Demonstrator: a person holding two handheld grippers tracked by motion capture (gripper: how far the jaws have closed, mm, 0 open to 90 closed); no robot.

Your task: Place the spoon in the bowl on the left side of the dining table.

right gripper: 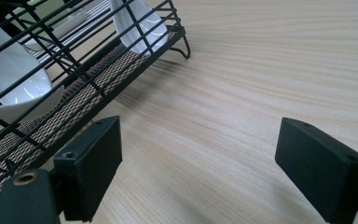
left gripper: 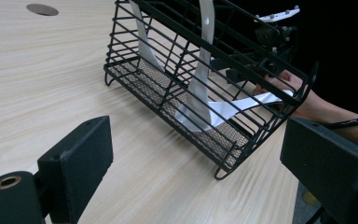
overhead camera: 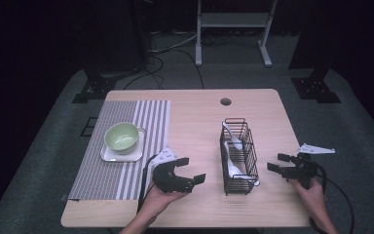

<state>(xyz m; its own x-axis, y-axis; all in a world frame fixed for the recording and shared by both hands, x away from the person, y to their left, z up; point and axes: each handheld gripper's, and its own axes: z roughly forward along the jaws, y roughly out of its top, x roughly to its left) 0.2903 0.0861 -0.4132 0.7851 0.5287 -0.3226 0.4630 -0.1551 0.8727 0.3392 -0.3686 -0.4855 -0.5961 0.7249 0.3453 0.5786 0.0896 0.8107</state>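
A black wire basket stands on the wooden table, right of centre, with white spoons lying in it. In the left gripper view the basket and its spoons lie just ahead. My left gripper is open and empty, a short way left of the basket. My right gripper is open and empty too, just right of the basket. The right gripper view has the basket's corner and a spoon bowl at upper left.
A green bowl sits on a white square plate on a striped grey placemat at the left. A round cable hole is near the table's far edge. Bare wood lies between mat and basket.
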